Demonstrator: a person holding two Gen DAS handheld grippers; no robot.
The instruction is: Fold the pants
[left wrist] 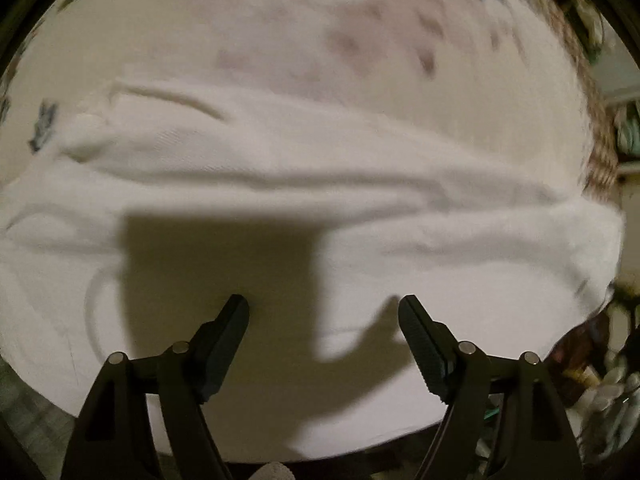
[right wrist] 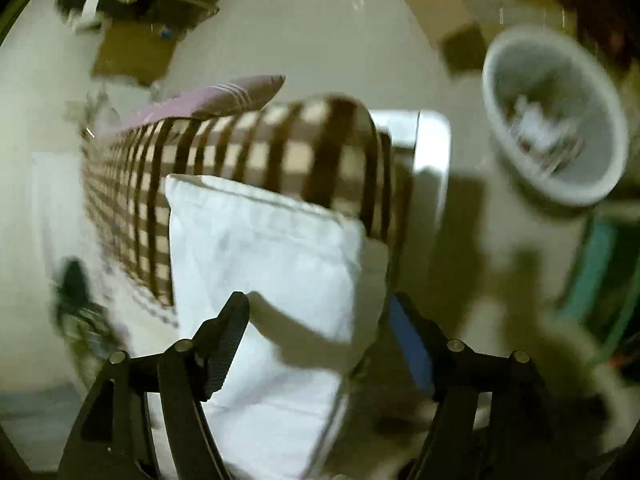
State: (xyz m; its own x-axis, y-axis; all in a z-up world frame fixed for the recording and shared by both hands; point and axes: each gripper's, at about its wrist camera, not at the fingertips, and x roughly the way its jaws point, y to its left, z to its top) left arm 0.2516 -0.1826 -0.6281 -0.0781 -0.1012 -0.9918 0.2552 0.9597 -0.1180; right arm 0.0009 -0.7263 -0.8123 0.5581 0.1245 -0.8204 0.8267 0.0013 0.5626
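While the white pants (left wrist: 320, 184) lie creased across the bed, left gripper (left wrist: 323, 312) hangs above with wide, empty jaws. Right gripper (right wrist: 320, 312), also wide, frames the pants' end hanging at twelve o'clock. Advise smoothing creases before closing.

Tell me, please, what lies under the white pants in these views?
The white pants lie on a brown checked cover; from the left wrist the pants rest on a pale flowered sheet. Whatever lies directly beneath the folded cloth is covered.
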